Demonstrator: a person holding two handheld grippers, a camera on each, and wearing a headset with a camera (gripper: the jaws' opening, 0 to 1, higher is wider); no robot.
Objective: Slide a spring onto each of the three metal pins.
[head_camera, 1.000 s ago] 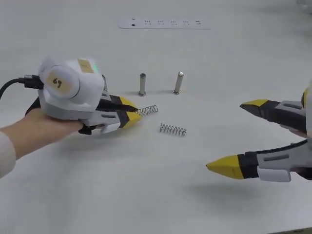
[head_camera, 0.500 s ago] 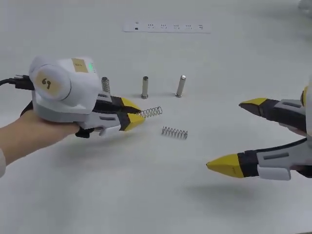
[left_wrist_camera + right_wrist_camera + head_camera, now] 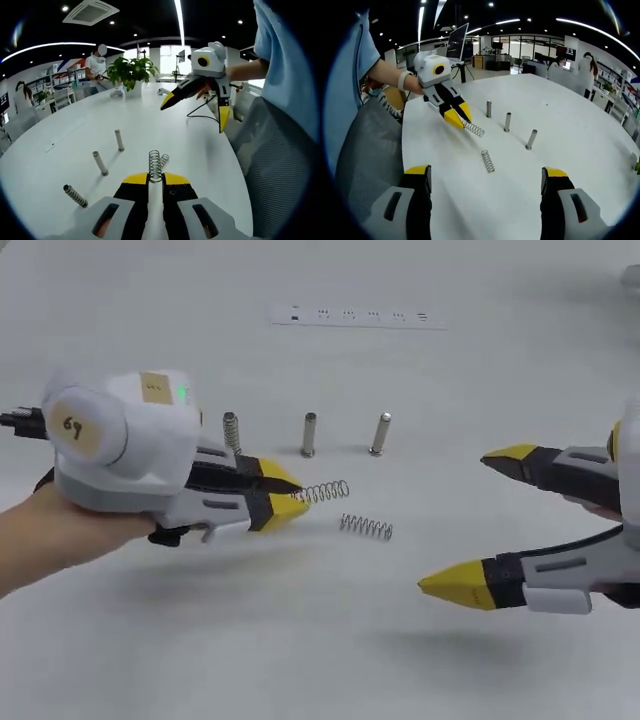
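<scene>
We log the left gripper [image 3: 299, 497] still clamped on one end of a spring [image 3: 327, 491], barely shifted on the pins' near-edge side, so middle pin [image 3: 309, 433] and right pin [image 3: 380, 432] stay bare; spare spring [image 3: 366, 527] lies midway across the desk [image 3: 300, 660]; right gripper [image 3: 453, 522] gapes empty.

Both the left gripper [image 3: 300, 502] and the right gripper [image 3: 452, 522] have yellow tips, black jaws and white-and-grey bodies. The left one carries a tan round sticker [image 3: 75, 426] and a small green light [image 3: 182, 393]. The held spring [image 3: 325, 491], the loose spring [image 3: 365, 527] and the pins [image 3: 309, 434] are silvery grey. The table [image 3: 300, 640] is plain white, as is the power strip [image 3: 357, 316].
</scene>
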